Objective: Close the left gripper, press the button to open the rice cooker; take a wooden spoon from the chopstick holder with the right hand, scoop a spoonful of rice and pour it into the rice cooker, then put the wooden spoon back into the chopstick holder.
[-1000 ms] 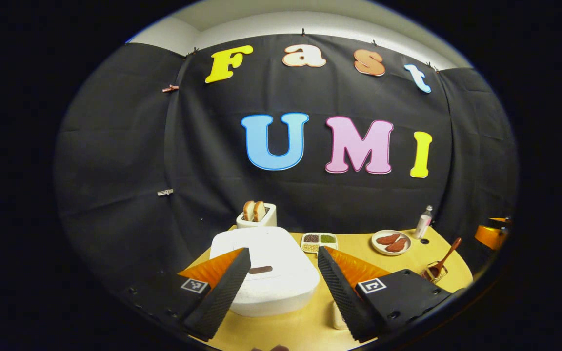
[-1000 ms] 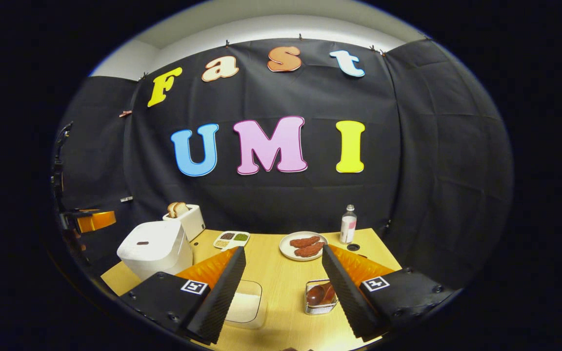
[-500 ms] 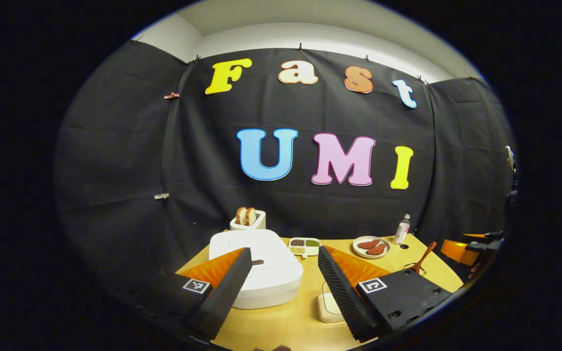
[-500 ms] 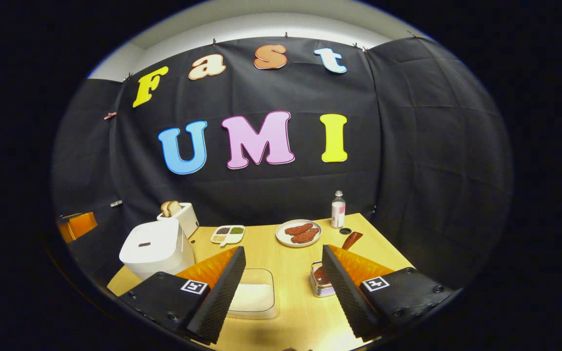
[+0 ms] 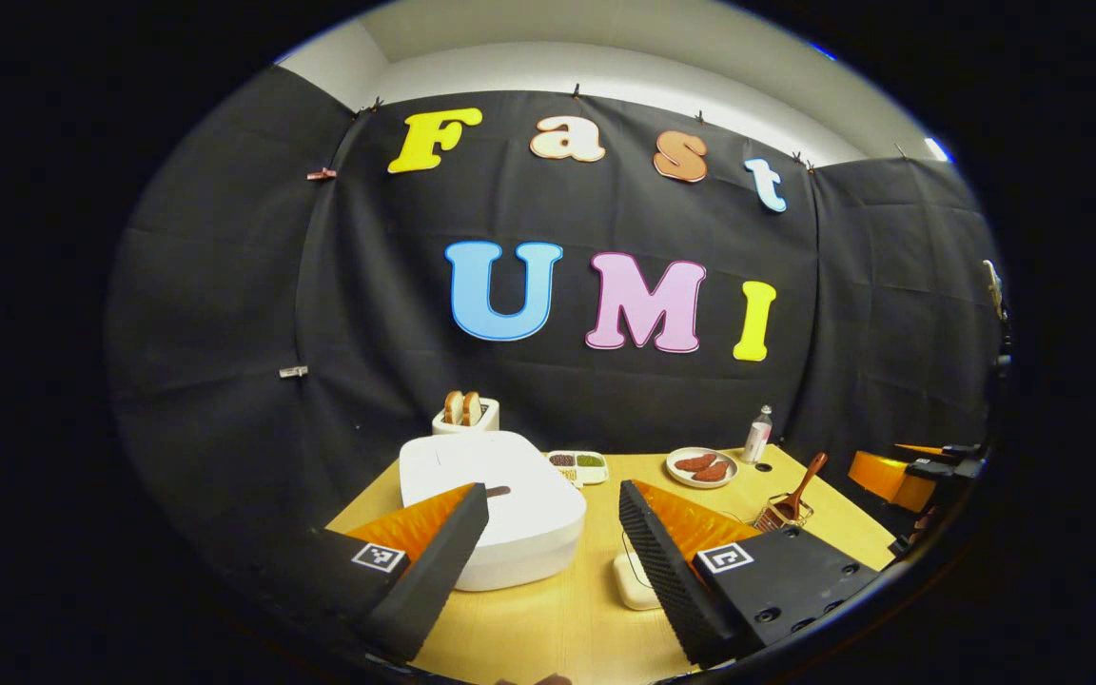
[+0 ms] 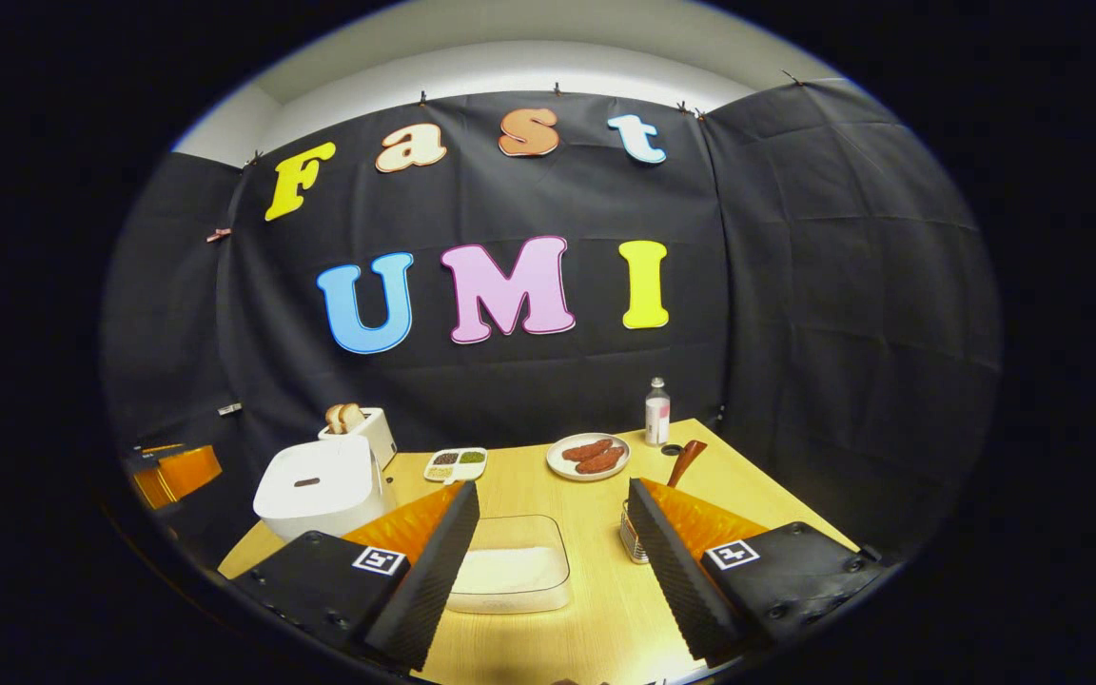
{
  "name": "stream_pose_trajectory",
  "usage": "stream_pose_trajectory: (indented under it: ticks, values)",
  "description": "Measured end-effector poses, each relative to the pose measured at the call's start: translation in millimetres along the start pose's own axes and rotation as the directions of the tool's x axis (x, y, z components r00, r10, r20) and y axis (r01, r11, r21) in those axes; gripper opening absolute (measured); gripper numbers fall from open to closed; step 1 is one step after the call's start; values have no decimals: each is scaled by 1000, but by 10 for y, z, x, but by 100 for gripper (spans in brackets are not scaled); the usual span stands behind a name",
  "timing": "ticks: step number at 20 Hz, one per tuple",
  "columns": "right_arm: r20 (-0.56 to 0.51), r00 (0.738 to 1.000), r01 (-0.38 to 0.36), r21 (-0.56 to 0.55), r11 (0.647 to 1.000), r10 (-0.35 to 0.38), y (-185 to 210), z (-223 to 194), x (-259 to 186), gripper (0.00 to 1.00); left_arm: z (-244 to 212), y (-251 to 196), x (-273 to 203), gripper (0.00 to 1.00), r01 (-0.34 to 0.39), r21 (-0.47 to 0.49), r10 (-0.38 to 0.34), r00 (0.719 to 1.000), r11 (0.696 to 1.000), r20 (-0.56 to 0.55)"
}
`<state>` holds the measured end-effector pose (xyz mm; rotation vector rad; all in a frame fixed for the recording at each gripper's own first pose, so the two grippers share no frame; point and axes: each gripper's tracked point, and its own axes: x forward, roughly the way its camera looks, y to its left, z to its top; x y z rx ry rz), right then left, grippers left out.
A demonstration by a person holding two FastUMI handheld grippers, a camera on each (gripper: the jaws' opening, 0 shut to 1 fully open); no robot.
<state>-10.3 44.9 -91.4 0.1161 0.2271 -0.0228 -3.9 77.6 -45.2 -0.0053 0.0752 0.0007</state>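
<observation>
The white rice cooker (image 5: 496, 509) stands at the table's left with its lid down and a dark button (image 5: 499, 491) on top. My left gripper (image 5: 553, 490) hovers open in front of it, with nothing between its fingers. A wooden spoon (image 5: 803, 479) leans in the wire chopstick holder (image 5: 776, 517) on the right. A shallow container of white rice (image 6: 515, 574) sits between my right gripper's fingers in the right gripper view. My right gripper (image 6: 553, 487) is open and holds nothing. The chopstick holder (image 6: 629, 542) and the spoon handle (image 6: 684, 461) are beside its right finger.
At the back stand a toaster (image 6: 358, 428) with bread, a divided tray of grains (image 6: 456, 463), a plate of meat (image 6: 589, 457) and a small bottle (image 6: 657, 414). The wooden table (image 6: 596, 618) ends close to the black wall. The other gripper (image 6: 177, 471) shows at the left edge.
Both grippers have drawn back from the table; the cooker, the rice container and the holder look smaller and farther. Nothing was grasped and both stayed open.
</observation>
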Motion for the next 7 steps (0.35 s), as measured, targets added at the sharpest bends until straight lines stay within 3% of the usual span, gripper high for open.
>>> stream_pose_trajectory:
  ticks: [3,7]
  values:
    - [-13,1000,7,2,1000,-7,37,-94,-113,98,-270,48,-3,96,7,51,-3,997,999,-74]
    - [-77,997,-12,17,1000,13,151,-355,-256,99,-250,-24,-20,95,32,63,-28,998,997,-64]
